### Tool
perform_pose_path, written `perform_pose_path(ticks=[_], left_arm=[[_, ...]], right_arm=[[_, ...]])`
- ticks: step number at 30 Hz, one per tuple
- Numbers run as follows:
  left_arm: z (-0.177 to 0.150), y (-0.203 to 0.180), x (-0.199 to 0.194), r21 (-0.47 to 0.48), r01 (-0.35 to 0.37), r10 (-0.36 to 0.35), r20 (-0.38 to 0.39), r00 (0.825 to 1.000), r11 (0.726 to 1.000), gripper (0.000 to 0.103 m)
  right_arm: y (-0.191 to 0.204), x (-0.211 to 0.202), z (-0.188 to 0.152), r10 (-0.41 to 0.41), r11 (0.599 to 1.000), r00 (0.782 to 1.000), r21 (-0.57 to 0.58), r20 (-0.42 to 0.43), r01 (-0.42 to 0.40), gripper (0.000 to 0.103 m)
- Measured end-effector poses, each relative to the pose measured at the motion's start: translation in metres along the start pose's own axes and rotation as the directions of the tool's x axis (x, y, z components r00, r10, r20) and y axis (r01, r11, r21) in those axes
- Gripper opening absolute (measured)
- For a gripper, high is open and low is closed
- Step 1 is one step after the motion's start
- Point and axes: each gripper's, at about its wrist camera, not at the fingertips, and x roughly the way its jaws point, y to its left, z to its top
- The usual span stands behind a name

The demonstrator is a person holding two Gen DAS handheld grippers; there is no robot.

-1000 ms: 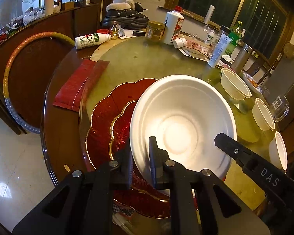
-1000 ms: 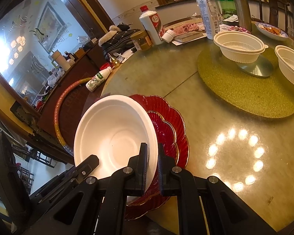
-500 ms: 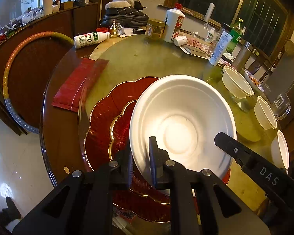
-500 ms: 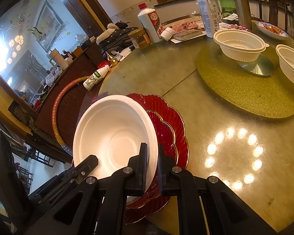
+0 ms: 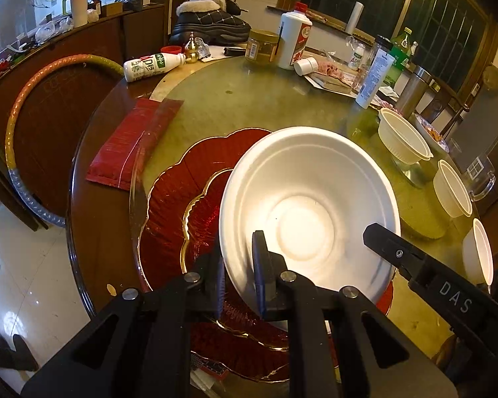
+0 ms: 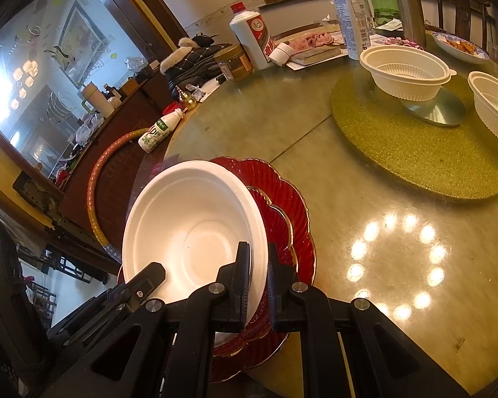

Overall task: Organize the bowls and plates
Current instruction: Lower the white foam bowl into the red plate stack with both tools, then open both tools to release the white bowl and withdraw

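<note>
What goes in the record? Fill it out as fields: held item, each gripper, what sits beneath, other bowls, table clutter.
held item: white bowl, gripped by both grippers on its near rim
left gripper: shut on the rim
right gripper: shut on the rim
beneath: small red plate stacked on large red plate, both gold-edged
other bowls: cream ribbed bowl on the gold turntable, second one to its right
table clutter: milk bottle lying on its side, white liquor bottle, jar
</note>
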Motion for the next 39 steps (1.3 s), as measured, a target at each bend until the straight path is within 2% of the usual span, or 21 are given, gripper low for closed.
perform_pose_path(ticks=[26,33,34,36,37,38,39], left_arm=[[0.0,0.004,0.005,0.0,-0.001,0.001,-0.023,1.0,1.0,0.013],[0.0,0.012,0.01,-0.061,0.012,-0.018,-0.084,0.996,0.998,0.014],[0.0,0.013,0.009,-0.077,0.01,-0.016,-0.082,0.997,0.997,0.016],[0.002,0.017,0.003,-0.103,0.0,-0.007,-0.067,0.998,0.995,0.029],[0.003,0.019,-0.002,-0.118,0.009,-0.014,-0.044,0.999,0.993,0.037],[0.003,0.021,-0.007,-0.133,0.004,-0.007,-0.021,1.0,0.991,0.051],[0.004,0.023,-0.014,-0.156,-0.007,0.009,0.013,1.0,0.988,0.056]], right_arm=[[0.002,0.008,-0.001,-0.016,1.0,1.0,-0.005,-0.02,0.016,0.01],[0.004,0.011,0.0,-0.017,1.0,0.999,-0.008,-0.037,0.017,0.013],[0.005,0.01,-0.001,-0.014,1.0,0.999,-0.009,-0.032,0.014,0.015],[0.005,0.007,0.0,-0.018,1.0,1.0,-0.011,-0.018,0.018,0.032],[0.004,0.003,0.0,-0.01,1.0,1.0,-0.008,-0.002,0.01,0.044],[0.004,0.0,0.001,0.002,1.0,1.0,-0.006,0.014,-0.002,0.055],[0.003,-0.004,0.001,-0.002,1.0,1.0,-0.003,0.026,0.002,0.059]])
